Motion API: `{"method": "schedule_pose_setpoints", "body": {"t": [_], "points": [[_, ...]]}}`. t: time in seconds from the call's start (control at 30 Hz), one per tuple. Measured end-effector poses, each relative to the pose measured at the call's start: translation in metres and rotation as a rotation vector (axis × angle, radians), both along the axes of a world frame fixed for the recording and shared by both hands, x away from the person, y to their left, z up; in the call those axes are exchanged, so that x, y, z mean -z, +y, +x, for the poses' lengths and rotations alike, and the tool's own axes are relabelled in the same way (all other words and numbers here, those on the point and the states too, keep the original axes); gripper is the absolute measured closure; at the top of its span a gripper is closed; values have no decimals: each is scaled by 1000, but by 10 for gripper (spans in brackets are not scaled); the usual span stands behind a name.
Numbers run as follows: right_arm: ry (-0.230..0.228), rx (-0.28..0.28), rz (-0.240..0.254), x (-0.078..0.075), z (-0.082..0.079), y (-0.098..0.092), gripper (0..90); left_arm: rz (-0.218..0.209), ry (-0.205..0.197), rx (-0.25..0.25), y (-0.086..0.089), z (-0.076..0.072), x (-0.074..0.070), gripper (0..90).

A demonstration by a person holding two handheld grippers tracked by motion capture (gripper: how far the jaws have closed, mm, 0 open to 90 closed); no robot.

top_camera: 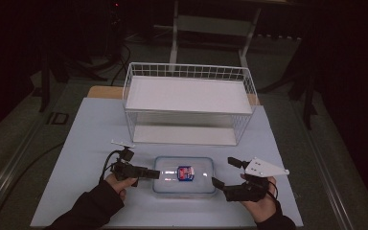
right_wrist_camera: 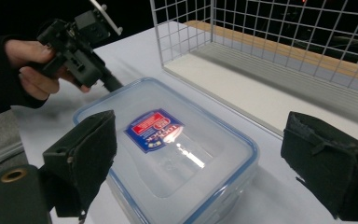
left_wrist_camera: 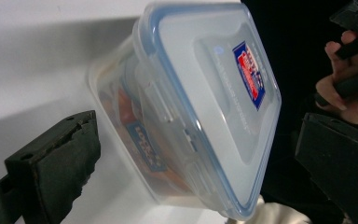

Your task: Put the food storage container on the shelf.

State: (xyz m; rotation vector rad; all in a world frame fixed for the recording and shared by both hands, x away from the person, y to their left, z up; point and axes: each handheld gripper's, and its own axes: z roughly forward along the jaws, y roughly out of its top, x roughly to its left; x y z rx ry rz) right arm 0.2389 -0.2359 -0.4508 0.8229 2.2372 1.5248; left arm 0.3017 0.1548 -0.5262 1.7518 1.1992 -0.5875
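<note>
A clear plastic container [top_camera: 184, 175] with a blue-rimmed lid and a red and blue label lies flat on the white table, near its front edge. My left gripper [top_camera: 147, 172] is at the container's left end, and the left gripper view shows the box [left_wrist_camera: 200, 107] between its wide-apart jaws, with neither pad pressing on it. My right gripper [top_camera: 225, 173] is at the container's right end, open. In its own view the lid [right_wrist_camera: 168, 144] lies below and between the two black pads [right_wrist_camera: 86, 154], which stand clear of it.
A white wire basket [top_camera: 189, 71] with a white floor stands behind the container, across the middle of the table [top_camera: 91, 139]. Its mesh wall [right_wrist_camera: 261, 42] rises close beyond the box. The surroundings are dark, with table legs and cables on the floor.
</note>
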Motion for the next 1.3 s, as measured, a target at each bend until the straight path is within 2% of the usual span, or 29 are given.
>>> {"method": "schedule_pose_setpoints", "body": {"t": [0.03, 0.07, 0.17, 0.3, 0.4, 0.53, 0.77, 0.87, 1.0, 1.1, 1.13, 1.2, 1.3], "points": [[20, -7, 6, 1, 2, -2, 105, 1, 9, 14, -1, 0, 1, 24], [25, -9, 5, 1, 2, -3, 109, 7, 12, 13, -1, 0, 2, 50], [35, -9, 15, 1, 3, -5, 126, -12, 39, 2, 1, 2, 6, 160], [53, 0, 14, 3, 4, -7, 131, -35, 53, -5, 3, 3, 9, 399], [76, 8, 6, 5, 6, -9, 146, -49, 56, -2, 7, 2, 9, 483], [119, 20, 3, 8, 11, -13, 170, -61, 50, 7, 9, -1, 10, 502], [251, 38, 10, 26, 20, -14, 190, -31, -44, 55, 6, -14, -3, 557], [303, 32, 18, 29, 23, -15, 206, -28, -71, 64, 7, -19, -5, 572], [376, 19, 42, 34, 26, -16, 247, -26, -89, 67, 7, -23, -6, 577], [440, 10, 60, 41, 29, -18, 287, -24, -109, 72, 7, -25, -6, 580], [477, 11, 68, 43, 30, -19, 317, -20, -118, 78, 7, -26, -7, 581], [523, -7, 80, 47, 32, -20, 366, -19, -124, 81, 7, -28, -7, 583], [558, -41, 96, 49, 35, -22, 461, -16, -131, 85, 6, -29, -8, 584]]}}
